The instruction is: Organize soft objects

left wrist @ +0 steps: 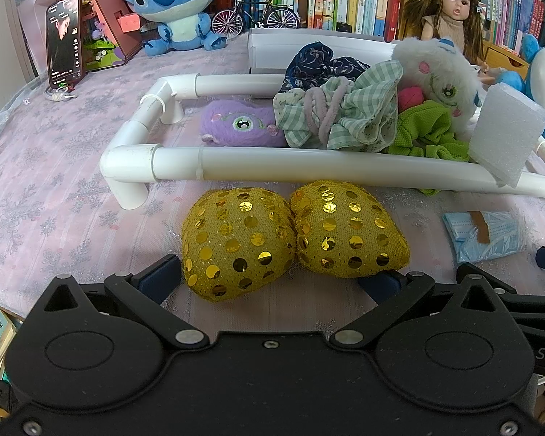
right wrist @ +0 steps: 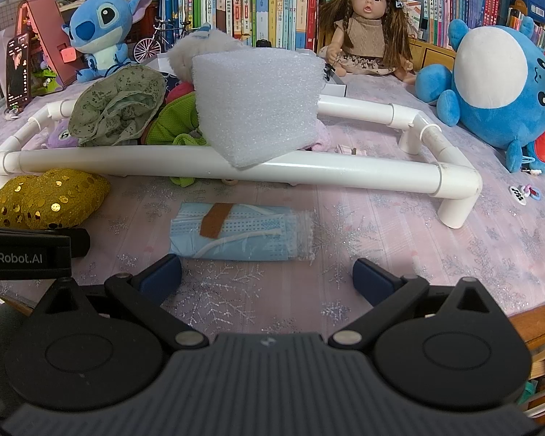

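A gold sequined heart cushion (left wrist: pixel 290 239) lies on the pink tablecloth in front of a white pipe frame (left wrist: pixel 309 167). My left gripper (left wrist: pixel 276 276) is open, its blue pads on either side of the cushion's near edge. In the right wrist view the cushion (right wrist: pixel 47 196) lies at the left. A bagged blue face mask pack (right wrist: pixel 241 232) lies just ahead of my open, empty right gripper (right wrist: pixel 269 276). Inside the frame (right wrist: pixel 309 167) are a purple plush (left wrist: pixel 239 127), checked cloth (left wrist: pixel 348 116), green cloth (left wrist: pixel 425 130), a white plush (left wrist: pixel 439 76) and a white foam block (right wrist: pixel 254 105) leaning on the rail.
A Stitch plush (left wrist: pixel 178 3), phone (left wrist: pixel 64 41), toy bicycle (left wrist: pixel 254 14), doll (right wrist: pixel 367 25) and a blue round plush (right wrist: pixel 497 83) stand along the bookshelf at the back. Small trinkets (right wrist: pixel 523 192) lie at the right. The table edge (right wrist: pixel 537 312) is at near right.
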### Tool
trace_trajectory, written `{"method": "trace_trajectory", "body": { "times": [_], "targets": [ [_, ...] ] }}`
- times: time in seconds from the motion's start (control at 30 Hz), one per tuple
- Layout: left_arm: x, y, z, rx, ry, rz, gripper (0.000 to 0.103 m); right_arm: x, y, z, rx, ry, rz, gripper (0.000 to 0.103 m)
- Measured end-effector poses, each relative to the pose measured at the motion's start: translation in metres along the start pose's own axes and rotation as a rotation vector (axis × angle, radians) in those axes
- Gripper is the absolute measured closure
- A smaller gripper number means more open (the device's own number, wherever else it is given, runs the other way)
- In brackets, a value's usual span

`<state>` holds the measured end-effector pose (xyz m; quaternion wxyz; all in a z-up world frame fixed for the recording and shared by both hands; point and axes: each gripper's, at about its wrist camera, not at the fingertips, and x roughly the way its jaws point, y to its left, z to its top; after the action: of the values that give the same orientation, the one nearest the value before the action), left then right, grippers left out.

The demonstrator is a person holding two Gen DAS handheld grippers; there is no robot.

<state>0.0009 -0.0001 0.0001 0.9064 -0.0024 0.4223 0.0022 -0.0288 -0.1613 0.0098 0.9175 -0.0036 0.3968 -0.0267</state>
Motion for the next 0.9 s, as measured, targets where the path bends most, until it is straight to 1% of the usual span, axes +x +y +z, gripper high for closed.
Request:
{"method": "trace_trajectory", "body": {
  "times": [0.57, 0.8, 0.9],
  "targets": [
    [-0.004, 0.000, -0.002, 0.003, -0.012, -0.003, 0.000, -0.003, 0.001, -0.001, -0.002, -0.015, 0.001, 0.000],
    [-0.003, 0.003, -0.005, 0.032, -0.032, -0.026, 0.000, -0.002, -0.001, -0.007, -0.002, -0.058, 0.006, 0.000],
    [-0.004, 0.005, -0.008, 0.054, -0.048, -0.044, 0.000, -0.002, -0.001, -0.013, 0.011, -0.111, -0.003, 0.000]
  ]
}}
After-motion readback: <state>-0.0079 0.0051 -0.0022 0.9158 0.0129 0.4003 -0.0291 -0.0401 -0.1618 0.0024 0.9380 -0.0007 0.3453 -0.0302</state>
